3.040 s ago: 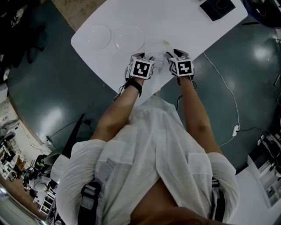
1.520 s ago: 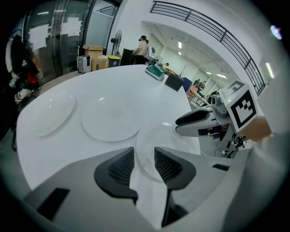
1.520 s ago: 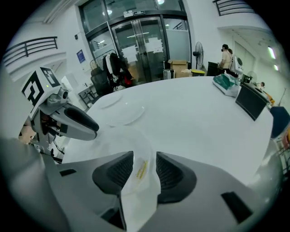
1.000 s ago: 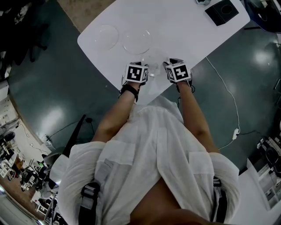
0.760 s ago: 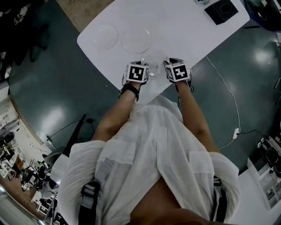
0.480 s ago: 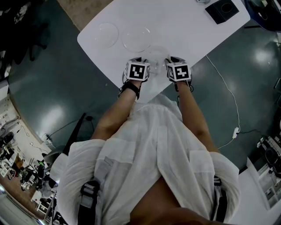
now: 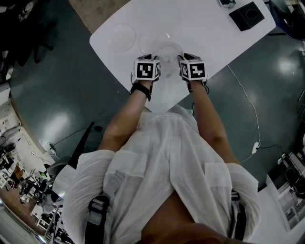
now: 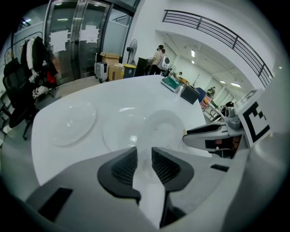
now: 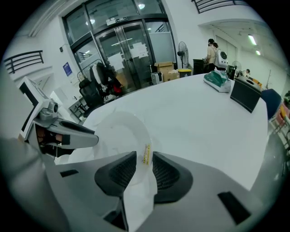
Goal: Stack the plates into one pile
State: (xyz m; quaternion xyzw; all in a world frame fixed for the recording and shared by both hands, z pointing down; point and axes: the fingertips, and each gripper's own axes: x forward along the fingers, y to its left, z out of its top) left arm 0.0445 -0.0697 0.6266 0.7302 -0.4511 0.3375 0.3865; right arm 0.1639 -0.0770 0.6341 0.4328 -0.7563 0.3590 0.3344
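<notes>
Three clear plates are on a white table (image 7: 205, 28). One clear plate (image 7: 121, 37) (image 8: 72, 123) lies at the far left, and a second plate (image 7: 151, 39) (image 8: 118, 133) lies beside it. The third plate (image 7: 169, 50) (image 8: 164, 129) (image 9: 121, 131) hangs between both grippers, partly over the second plate's near edge. My left gripper (image 7: 156, 59) (image 8: 145, 165) is shut on its left rim. My right gripper (image 7: 182, 59) (image 9: 144, 168) is shut on its right rim, by a small yellow sticker (image 9: 146, 154). Both pairs of jaws have just been closing on that rim.
A black box (image 7: 246, 14) (image 8: 189, 94) and a green bundle (image 9: 216, 78) sit at the table's far right. The table's near edge (image 7: 167, 102) runs just behind the grippers. A cable (image 7: 248, 102) lies on the floor to the right. People stand far off in the room.
Both grippers closed on the third plate's rims and carried it away from the near table edge, up toward the second plate.
</notes>
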